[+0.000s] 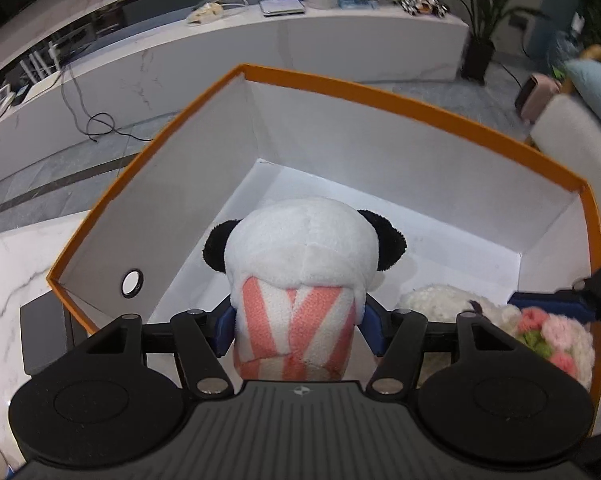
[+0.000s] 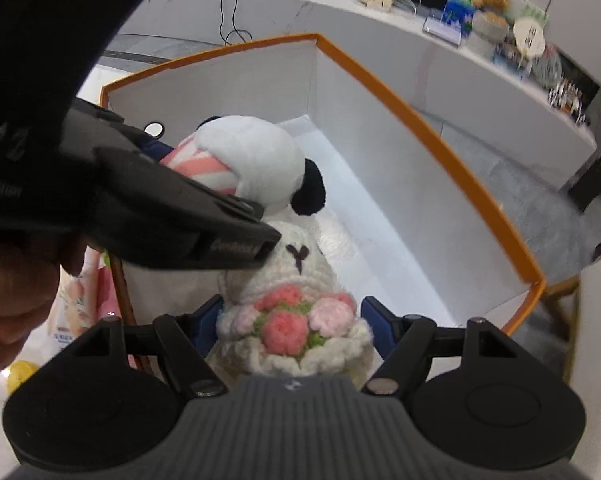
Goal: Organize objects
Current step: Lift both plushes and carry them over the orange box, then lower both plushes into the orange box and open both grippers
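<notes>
A panda plush [image 1: 304,240] with a pink-and-white striped body hangs head-first inside a white box with an orange rim [image 1: 380,92]. My left gripper [image 1: 298,328] is shut on its striped body, blue pads against both sides. A cream crocheted doll [image 2: 296,264] holding a pink flower bouquet sits between the blue pads of my right gripper [image 2: 292,320], which is shut on it, just right of the panda over the box [image 2: 420,120]. The left gripper's black body [image 2: 160,208] covers part of the panda [image 2: 252,160]. The doll [image 1: 540,332] also shows at the lower right of the left wrist view.
The box stands on a white marble table [image 1: 4,280]; its left wall has a round hole [image 1: 132,283]. A person's hand [image 2: 12,280] holds the left gripper. A yellow ball [image 2: 20,372] and a pink packet [image 2: 76,300] lie left of the box. Behind is a cluttered white counter [image 1: 340,32].
</notes>
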A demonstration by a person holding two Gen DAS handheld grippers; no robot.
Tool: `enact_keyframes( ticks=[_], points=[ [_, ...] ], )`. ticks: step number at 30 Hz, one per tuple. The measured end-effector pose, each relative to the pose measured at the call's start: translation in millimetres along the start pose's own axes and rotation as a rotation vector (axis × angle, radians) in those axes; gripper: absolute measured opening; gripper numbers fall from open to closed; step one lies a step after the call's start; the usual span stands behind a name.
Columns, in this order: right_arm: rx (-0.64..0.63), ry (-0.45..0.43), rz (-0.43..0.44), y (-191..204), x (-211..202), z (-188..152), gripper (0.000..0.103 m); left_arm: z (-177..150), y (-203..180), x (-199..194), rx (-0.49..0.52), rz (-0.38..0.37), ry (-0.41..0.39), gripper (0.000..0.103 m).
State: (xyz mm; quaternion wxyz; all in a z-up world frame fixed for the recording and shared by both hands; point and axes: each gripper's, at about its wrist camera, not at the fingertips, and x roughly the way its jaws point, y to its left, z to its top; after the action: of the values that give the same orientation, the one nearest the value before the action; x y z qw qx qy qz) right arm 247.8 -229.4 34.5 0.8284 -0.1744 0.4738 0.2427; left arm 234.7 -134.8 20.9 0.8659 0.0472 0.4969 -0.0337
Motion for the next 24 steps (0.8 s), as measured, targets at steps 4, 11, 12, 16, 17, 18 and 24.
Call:
enact_keyframes(
  ticks=[4, 11, 12, 16, 17, 18, 24],
  points=[
    [0.016, 0.011, 0.005, -3, 2, 1, 0.075, -1, -4, 0, 0.039, 0.006, 0.013, 0.074],
    [0.025, 0.024, 0.001, -4, 6, 0, 0.079, -1, -10, -1, 0.058, 0.017, 0.012, 0.074],
    [0.024, 0.024, -0.005, -3, 6, 0, 0.08, -1, -10, -2, 0.061, 0.016, 0.013, 0.074],
    [0.001, 0.017, -0.042, -1, 3, 0, 0.087, 5, -9, -8, 0.068, 0.019, -0.011, 0.074],
    [0.006, 0.012, -0.042, -4, 3, 3, 0.087, 5, -8, -10, 0.069, 0.022, -0.02, 0.074],
    [0.013, 0.004, -0.037, -4, 0, 2, 0.088, 6, -8, -12, 0.068, 0.022, -0.027, 0.077],
    [0.045, -0.05, -0.03, -9, -20, 2, 0.089, 1, -7, -31, 0.092, 0.036, -0.091, 0.081]
  ],
)
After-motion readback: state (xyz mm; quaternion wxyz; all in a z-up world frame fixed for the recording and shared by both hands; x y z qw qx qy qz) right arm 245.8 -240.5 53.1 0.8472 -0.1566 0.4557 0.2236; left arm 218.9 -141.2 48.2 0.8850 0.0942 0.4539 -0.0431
